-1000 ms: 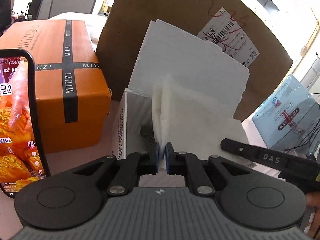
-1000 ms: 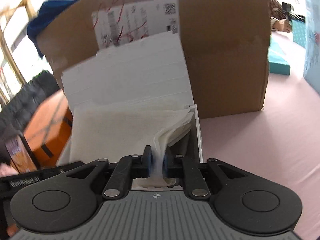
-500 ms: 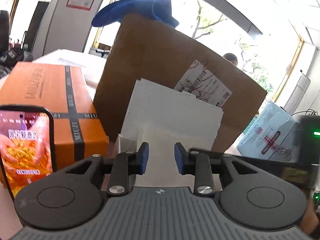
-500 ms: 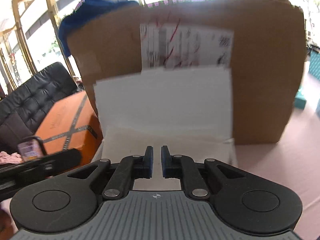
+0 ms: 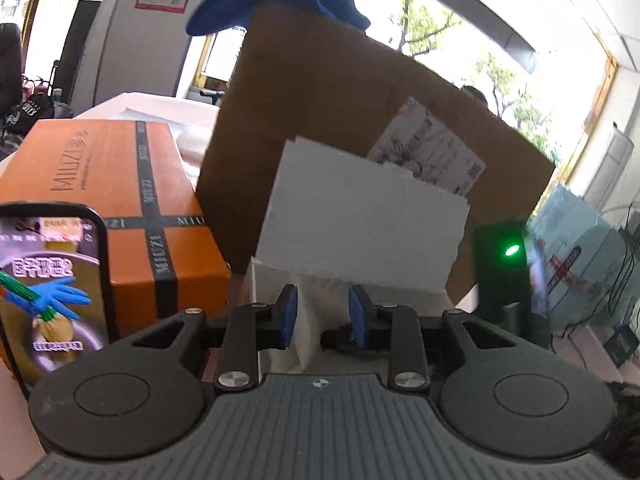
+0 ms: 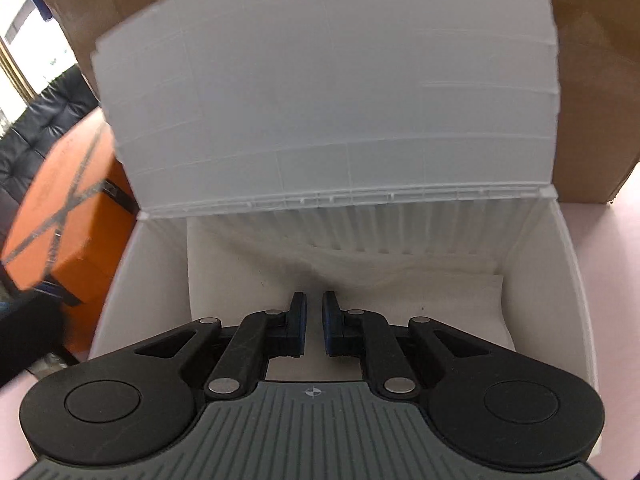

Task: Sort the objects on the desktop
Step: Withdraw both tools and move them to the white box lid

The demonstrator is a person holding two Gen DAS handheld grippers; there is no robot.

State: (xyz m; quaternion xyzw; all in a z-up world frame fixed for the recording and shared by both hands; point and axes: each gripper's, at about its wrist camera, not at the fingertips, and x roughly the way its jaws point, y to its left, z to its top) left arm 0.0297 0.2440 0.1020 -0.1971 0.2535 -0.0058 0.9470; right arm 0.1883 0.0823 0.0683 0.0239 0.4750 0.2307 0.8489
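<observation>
The right gripper (image 6: pixel 314 322) has its fingers (image 6: pixel 298 320) a little apart, with nothing between them. A second ago they pinched the white cloth (image 6: pixel 420 292); now they have let go. The cloth lies flat inside the white box (image 6: pixel 568 264), right under the fingers. The box lid (image 6: pixel 320 92) stands open behind it.

The left gripper (image 5: pixel 322 316) has its fingers (image 5: pixel 288 314) wide apart and holds nothing too. It also held the cloth a second ago and has pulled back. A bit of cloth pokes up in front of it.

So the cloth is put away, I think. Shutting the lid could come next.

Beside the white box sits an orange box (image 5: pixel 120 208), with a phone (image 5: pixel 52 288) in front and a big brown box (image 5: pixel 360 120) behind. They rest on the pink bench (image 6: pixel 608 248).
</observation>
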